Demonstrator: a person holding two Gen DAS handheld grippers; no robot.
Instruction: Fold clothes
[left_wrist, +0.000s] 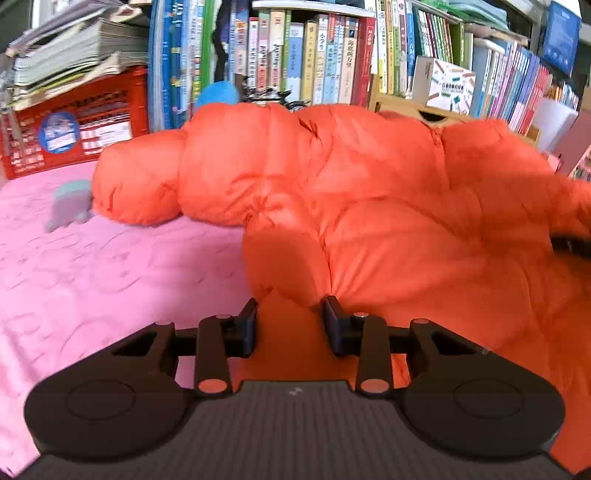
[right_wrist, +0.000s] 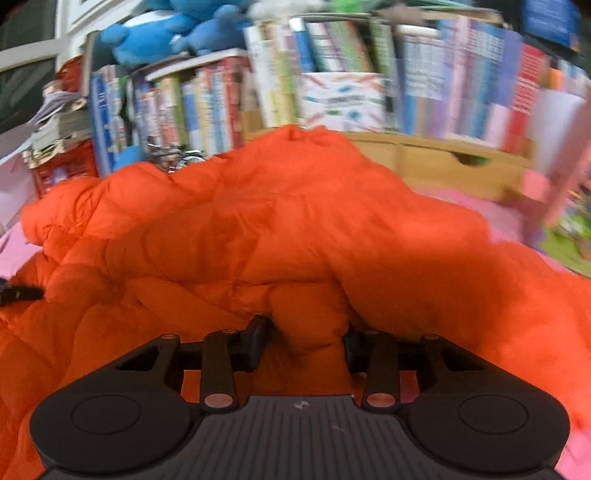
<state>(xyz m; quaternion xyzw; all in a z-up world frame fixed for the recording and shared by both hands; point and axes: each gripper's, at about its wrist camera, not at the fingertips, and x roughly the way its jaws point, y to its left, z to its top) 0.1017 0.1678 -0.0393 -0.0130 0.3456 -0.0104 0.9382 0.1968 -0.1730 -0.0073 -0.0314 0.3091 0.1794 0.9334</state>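
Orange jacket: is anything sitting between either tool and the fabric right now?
Nothing visible. The orange jacket bulges right up between the fingers of the left tool, and a fold sits between the fingers of the right tool. Both are open. The small teal object lies off to the side on the pink sheet.

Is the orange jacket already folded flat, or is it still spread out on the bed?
Not folded. The jacket lies loose and bunched on the pink bed cover, one sleeve stretched out sideways.
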